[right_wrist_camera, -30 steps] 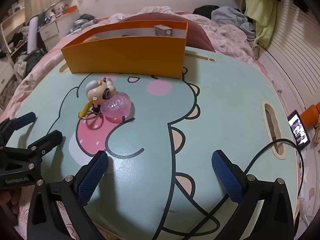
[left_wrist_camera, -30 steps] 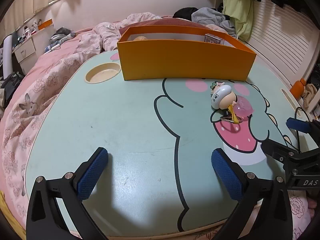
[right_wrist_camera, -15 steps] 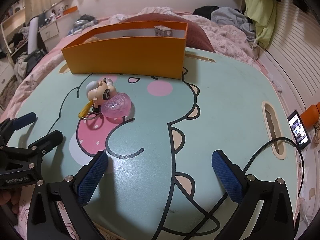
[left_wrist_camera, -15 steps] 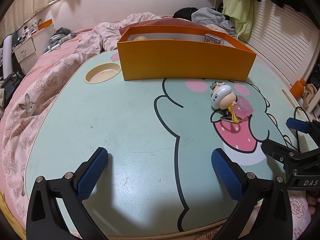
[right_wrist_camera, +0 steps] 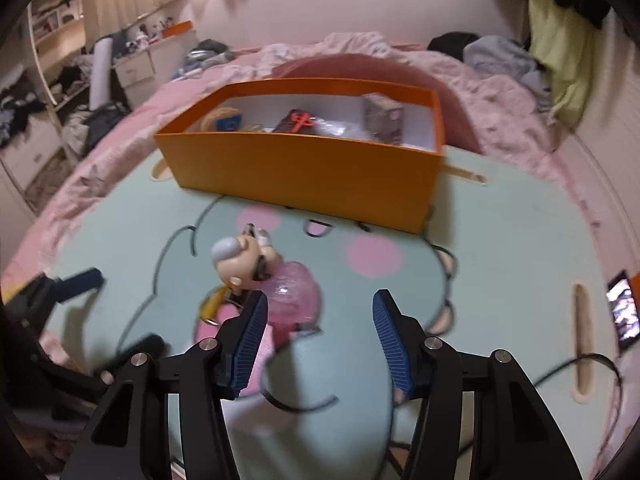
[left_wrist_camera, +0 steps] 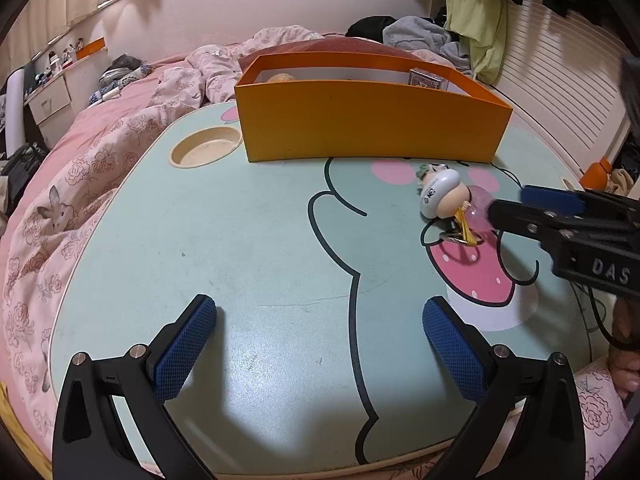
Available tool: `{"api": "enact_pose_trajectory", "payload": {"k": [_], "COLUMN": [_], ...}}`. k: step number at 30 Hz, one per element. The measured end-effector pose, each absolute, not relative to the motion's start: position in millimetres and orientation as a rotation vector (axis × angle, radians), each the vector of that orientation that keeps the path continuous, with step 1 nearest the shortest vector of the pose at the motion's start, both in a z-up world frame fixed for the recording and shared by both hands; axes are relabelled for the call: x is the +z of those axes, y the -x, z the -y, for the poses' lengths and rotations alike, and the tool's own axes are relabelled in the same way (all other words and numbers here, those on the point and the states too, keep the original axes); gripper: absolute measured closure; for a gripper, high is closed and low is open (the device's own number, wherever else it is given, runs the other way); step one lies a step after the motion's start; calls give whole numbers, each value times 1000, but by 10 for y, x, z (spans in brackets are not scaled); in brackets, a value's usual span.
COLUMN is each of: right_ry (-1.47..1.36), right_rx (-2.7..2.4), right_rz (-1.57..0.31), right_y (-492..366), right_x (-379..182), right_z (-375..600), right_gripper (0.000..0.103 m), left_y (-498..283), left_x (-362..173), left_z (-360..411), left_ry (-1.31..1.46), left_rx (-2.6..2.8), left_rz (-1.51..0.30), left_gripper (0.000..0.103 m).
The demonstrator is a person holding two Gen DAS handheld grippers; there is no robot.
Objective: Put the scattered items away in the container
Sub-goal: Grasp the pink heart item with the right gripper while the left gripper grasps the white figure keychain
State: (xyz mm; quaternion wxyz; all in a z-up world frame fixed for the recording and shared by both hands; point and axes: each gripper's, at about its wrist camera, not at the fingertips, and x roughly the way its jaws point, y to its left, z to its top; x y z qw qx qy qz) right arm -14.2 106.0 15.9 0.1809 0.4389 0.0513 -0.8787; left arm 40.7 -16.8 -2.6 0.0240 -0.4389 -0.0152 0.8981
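The keychain [right_wrist_camera: 264,276], a small figure head joined to a pink charm with a yellow strap and a ring, lies on the surface [left_wrist_camera: 248,240] toward its right side, just in front of the box [right_wrist_camera: 304,168] that sits at the far edge. The right gripper [right_wrist_camera: 316,336] is the nearer one: the charm sits just ahead of its jaws and off to their left, close against the left pad, not centred in the gap. The jaws are closing, at about half width, and nothing is pinched between them yet. The keychain's long axis runs from the figure head, nearest the box, back through the charm toward the near edge, roughly along the line the gripper points, so I judge the jaws need to shift left before they can close across the charm.

The left gripper [left_wrist_camera: 320,328] hangs over the near left part of the surface with its jaws wide and nothing between them, well apart from the keychain.

The box already holds several small things. The surface is a pale green bed table printed with a cartoon animal, with a round cup recess [left_wrist_camera: 206,148] at its far left corner. It stands on a bed [left_wrist_camera: 100,152] with pink floral covers, and clothes are piled beyond
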Motion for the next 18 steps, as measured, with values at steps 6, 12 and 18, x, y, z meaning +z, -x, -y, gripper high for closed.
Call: {"api": "enact_pose_trajectory", "payload": {"k": [6, 12, 18], "right_ry": [-1253, -1213, -1135], "right_rx": [-2397, -2406, -2465], "right_rz": [-159, -106, 23], "right_y": [237, 175, -27], "right_x": [101, 94, 235], "right_z": [-911, -986, -1342], "right_gripper": [58, 66, 66], "left_y": [-408, -412, -416], "left_x": [-26, -24, -23], "left_z": [170, 168, 163], "left_ry": [1358, 1358, 1359], "left_rx": [2779, 2779, 2781], "left_rz": [48, 49, 48], "left_gripper": [0, 0, 0]}}
